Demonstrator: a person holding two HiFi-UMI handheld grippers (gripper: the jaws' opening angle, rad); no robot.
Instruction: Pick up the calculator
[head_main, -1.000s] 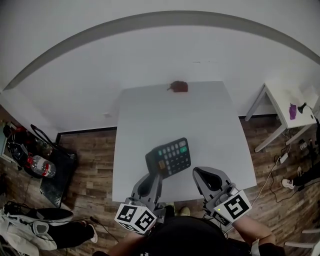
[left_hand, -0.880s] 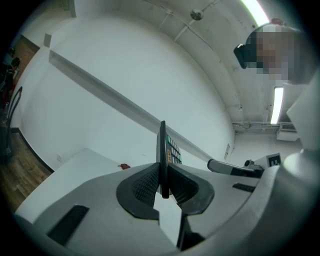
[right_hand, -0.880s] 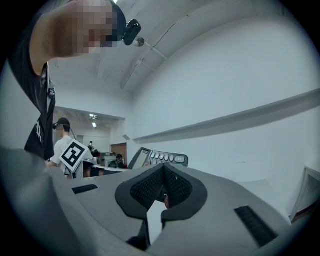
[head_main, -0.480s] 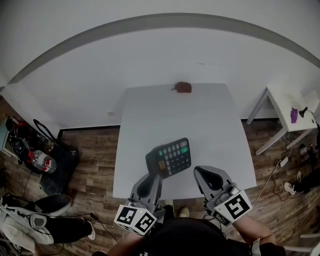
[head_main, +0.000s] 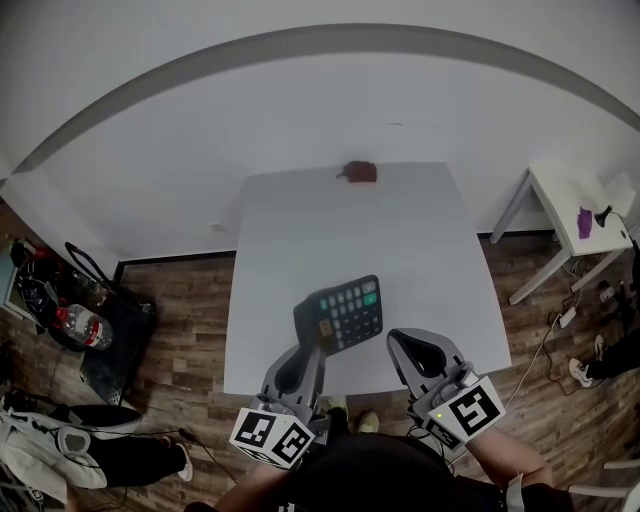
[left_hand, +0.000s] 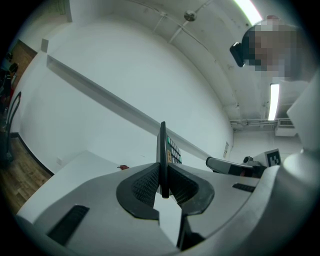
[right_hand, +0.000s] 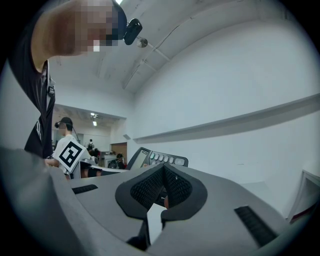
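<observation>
calculator (head_main: 339, 315) over table (head_main: 400, 230) near edge, small object (head_main: 358, 172) at far edge

Your left gripper (left_hand: 164, 181) has its jaws closed on the calculator (left_hand: 162, 142). It stands edge-on between them, a thin dark slab with its keys facing right. Beyond it to the left lies the white tabletop (left_hand: 75, 167), with a small reddish thing (left_hand: 122, 167) near its far edge. To the right, your right gripper (left_hand: 222, 164) points in level, its marker cube (left_hand: 273, 157) behind it. Wooden floor (left_hand: 20, 170) shows at lower left.
</observation>
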